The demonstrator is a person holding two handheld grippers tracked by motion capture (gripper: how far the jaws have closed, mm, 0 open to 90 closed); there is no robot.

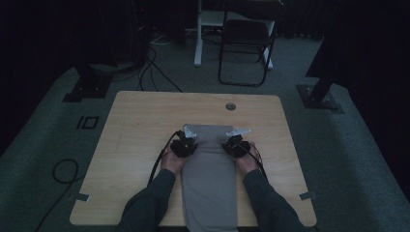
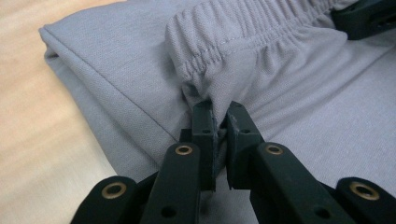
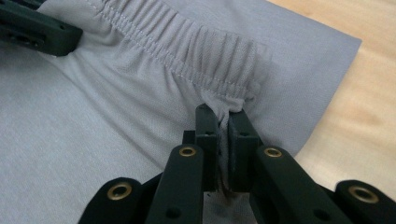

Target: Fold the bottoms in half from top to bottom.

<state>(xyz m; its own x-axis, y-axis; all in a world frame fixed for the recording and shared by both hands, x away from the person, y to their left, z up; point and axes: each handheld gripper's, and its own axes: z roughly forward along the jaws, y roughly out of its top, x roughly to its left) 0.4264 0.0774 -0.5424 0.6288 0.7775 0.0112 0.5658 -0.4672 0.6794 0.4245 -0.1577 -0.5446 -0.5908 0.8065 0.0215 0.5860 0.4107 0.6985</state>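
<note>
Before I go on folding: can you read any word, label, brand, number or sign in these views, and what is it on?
No readable text anywhere.
Grey garment: no tag or print visible; plain stitching along the elastic waistband.
Left tool and right tool: brass rivets, no markings.
Floor beside the table: a dark outlined mark that looks like "10", too dim to be sure.

I can't see how far the grey trousers (image 1: 210,179) run; the bottom edge cuts them off past the desk (image 1: 135,121). Each tool's pads hide the pinched waistband fabric.
</note>
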